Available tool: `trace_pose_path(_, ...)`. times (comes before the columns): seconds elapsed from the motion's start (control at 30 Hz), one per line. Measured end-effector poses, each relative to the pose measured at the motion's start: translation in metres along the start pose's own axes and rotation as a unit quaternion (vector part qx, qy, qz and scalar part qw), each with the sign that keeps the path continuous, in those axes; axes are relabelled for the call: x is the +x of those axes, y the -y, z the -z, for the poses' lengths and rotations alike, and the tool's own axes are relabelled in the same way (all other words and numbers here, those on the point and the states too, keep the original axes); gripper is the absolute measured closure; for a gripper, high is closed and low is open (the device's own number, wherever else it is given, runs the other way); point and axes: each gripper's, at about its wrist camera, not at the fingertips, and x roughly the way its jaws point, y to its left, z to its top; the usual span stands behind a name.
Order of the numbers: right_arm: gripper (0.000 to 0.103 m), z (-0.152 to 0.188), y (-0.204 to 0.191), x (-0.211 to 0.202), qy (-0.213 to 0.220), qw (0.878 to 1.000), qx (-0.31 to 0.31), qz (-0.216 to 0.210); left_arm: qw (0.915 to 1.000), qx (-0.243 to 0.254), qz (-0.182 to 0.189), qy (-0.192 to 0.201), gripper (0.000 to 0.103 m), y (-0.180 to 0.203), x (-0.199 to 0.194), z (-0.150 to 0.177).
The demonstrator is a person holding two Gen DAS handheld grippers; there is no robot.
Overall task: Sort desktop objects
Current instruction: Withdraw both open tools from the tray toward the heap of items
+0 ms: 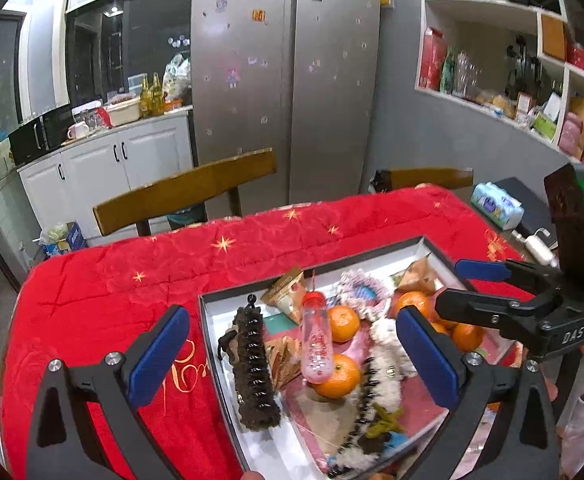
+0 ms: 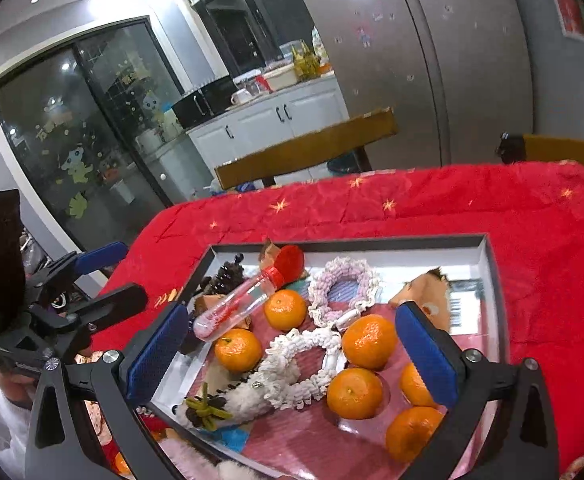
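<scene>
A shallow grey-rimmed box (image 1: 208, 328) (image 2: 488, 264) lies on the red tablecloth, full of small things. Among them are several oranges (image 1: 343, 323) (image 2: 369, 342), a clear bottle with a red cap (image 1: 315, 340) (image 2: 236, 306), a dark claw hair clip (image 1: 255, 368), fluffy scrunchies (image 1: 362, 292) (image 2: 342, 288) and snack packets (image 1: 286, 292) (image 2: 428, 290). My left gripper (image 1: 294, 352) hovers above the box's left part, open and empty. Over the oranges hangs my right gripper (image 2: 292, 354), also open with nothing between its pads; it shows at the right in the left wrist view (image 1: 458, 284).
The red cloth (image 1: 132, 272) (image 2: 492, 200) covers the table beyond and beside the box. Two wooden chair backs (image 1: 188, 196) (image 2: 308, 152) stand at the far edge. A tissue pack (image 1: 496, 204) and a white charger (image 1: 538, 246) lie at the right. A fridge and cabinets stand behind.
</scene>
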Motion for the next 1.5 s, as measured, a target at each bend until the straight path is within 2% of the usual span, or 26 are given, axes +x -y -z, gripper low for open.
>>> trace_pose_path(0.27, 0.0, -0.006, -0.032, -0.056, 0.047, 0.999, -0.026, 0.001, 0.9993, -0.013, 0.004, 0.035, 0.0, 0.01, -0.069, -0.007)
trace_pose_path(0.43, 0.0, -0.006, -0.057, -0.099, 0.085, 0.995, -0.045, -0.007, 0.998, -0.004, -0.015, 0.062, 0.0, 0.02, -0.125, -0.007)
trace_pose_path(0.6, 0.0, -0.001, -0.077, -0.126, 0.098, 0.993, -0.061, 0.002, 0.9959, 0.002, -0.017, 0.089, 0.0, 0.03, -0.17, -0.003)
trace_pose_path(0.7, 0.0, 0.007, -0.084, -0.135, 0.102, 0.992, -0.068, 0.007, 0.9958, 0.021, -0.02, 0.087, 0.0, 0.041, -0.183, 0.005)
trace_pose_path(1.0, 0.0, 0.049, -0.088, -0.127, 0.067, 0.995, -0.08, 0.004, 0.9987, 0.03, -0.003, 0.041, 0.0, 0.063, -0.175, 0.05)
trace_pose_path(1.2, 0.0, 0.073, -0.082, -0.117, 0.044, 0.997, -0.068, -0.002, 0.9997, 0.013, -0.001, 0.02, 0.0, 0.064, -0.163, 0.079)
trace_pose_path(1.5, 0.0, 0.108, -0.07, -0.088, 0.006, 0.999, -0.05, -0.002, 0.9993, 0.008, 0.019, -0.03, 0.0, 0.071, -0.118, 0.122)
